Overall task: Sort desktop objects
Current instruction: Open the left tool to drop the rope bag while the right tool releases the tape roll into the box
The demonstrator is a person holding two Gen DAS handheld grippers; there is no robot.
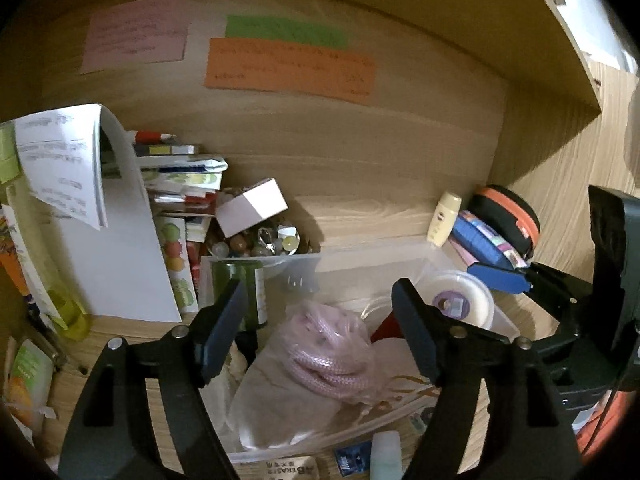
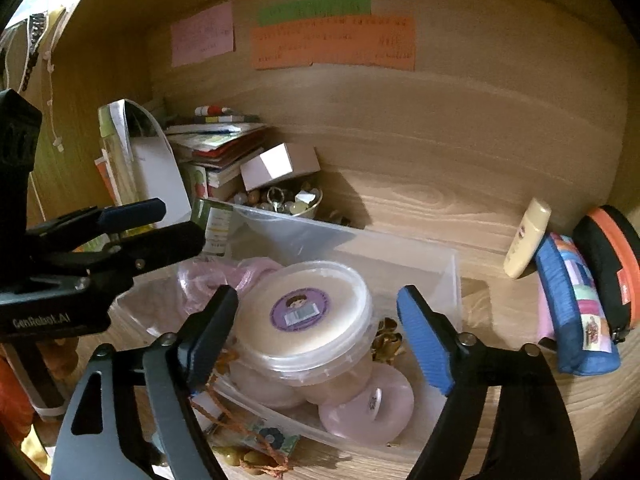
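Note:
A clear plastic bin (image 1: 360, 254) (image 2: 454, 276) stands on the wooden desk. In it lie a bag of pink rope (image 1: 336, 344), a green bottle (image 1: 244, 284) and a round white tub with a purple label (image 2: 304, 312) (image 1: 460, 300). My left gripper (image 1: 320, 320) is open above the rope bag, holding nothing. My right gripper (image 2: 318, 332) is open, its fingers on either side of the tub, apart from it. Pink discs (image 2: 372, 404) lie under the tub. The left gripper also shows in the right wrist view (image 2: 156, 220).
A cream bottle (image 2: 526, 236), a blue pouch (image 2: 576, 304) and a black-orange case (image 2: 612, 268) lean at the right. A bowl of beads (image 1: 260, 240), a white box (image 1: 252, 206), stacked books (image 1: 180, 184) and papers (image 1: 104, 216) stand at the left. Coloured notes (image 1: 288, 68) hang on the back wall.

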